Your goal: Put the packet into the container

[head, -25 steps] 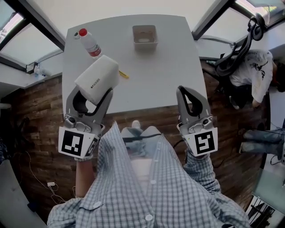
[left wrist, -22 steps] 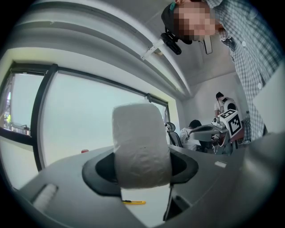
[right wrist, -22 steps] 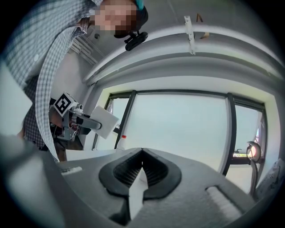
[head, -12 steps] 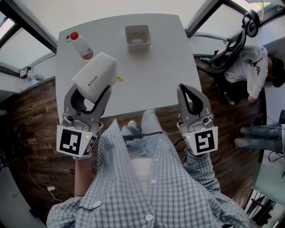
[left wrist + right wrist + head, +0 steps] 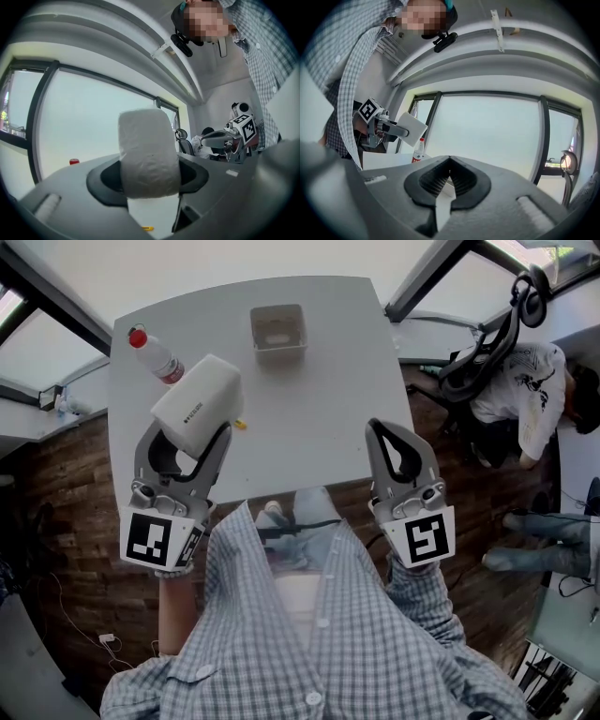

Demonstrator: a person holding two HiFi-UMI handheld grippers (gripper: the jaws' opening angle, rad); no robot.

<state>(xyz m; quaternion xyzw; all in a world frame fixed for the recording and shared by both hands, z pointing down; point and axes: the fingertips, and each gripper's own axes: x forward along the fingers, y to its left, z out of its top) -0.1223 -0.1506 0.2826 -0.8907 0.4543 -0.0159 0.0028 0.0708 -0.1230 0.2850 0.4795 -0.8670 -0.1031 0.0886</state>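
My left gripper (image 5: 191,430) is shut on a white packet (image 5: 198,403), which sticks up out of the jaws over the near left part of the white table (image 5: 319,418). In the left gripper view the packet (image 5: 147,150) fills the gap between the jaws. A small grey container (image 5: 278,331) stands open at the far middle of the table, well beyond both grippers. My right gripper (image 5: 378,427) is shut on nothing, its tips over the table's near right edge. Its closed pads (image 5: 461,180) show in the right gripper view.
A clear bottle with a red cap (image 5: 155,357) lies at the table's far left, just beyond the packet. A small yellow item (image 5: 240,425) lies by the left gripper. To the right of the table a person in white (image 5: 516,390) sits by a chair.
Both grippers have moved forward from the near edge to over the table. The packet stays in the left jaws. The container and bottle now sit nearer to the grippers in view.
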